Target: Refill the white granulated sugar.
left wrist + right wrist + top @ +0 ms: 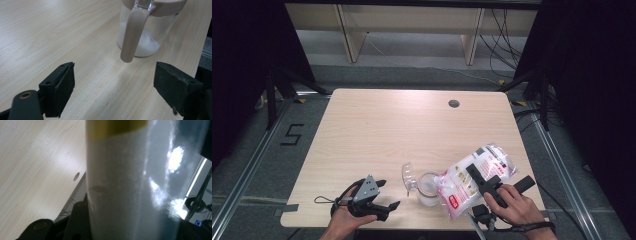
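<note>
1. The left claw sits at the near left of the wooden surface, held in the person's left hand. Its jaws are spread wide and released, with nothing between them.
2. In the left gripper view the left claw points at the clear jar, which stands just beyond the jaws and apart from them. A beige handle hangs down the jar's near side, and white powder lies in its bottom.
3. In the high view the jar stands upright near the middle of the near edge, with its clear flip lid swung open to the left.
4. The plastic bag of white powder lies tilted just right of the jar, its lower end at the jar's rim and its upper end raised toward the far right.
5. The right claw, in the person's right hand, is clenched across the middle of the bag and grasps it.
6. In the right gripper view the bag sits close between the jaws, translucent white with a yellow band at the top.
7. A round cable hole sits at the far right of the surface.
</note>
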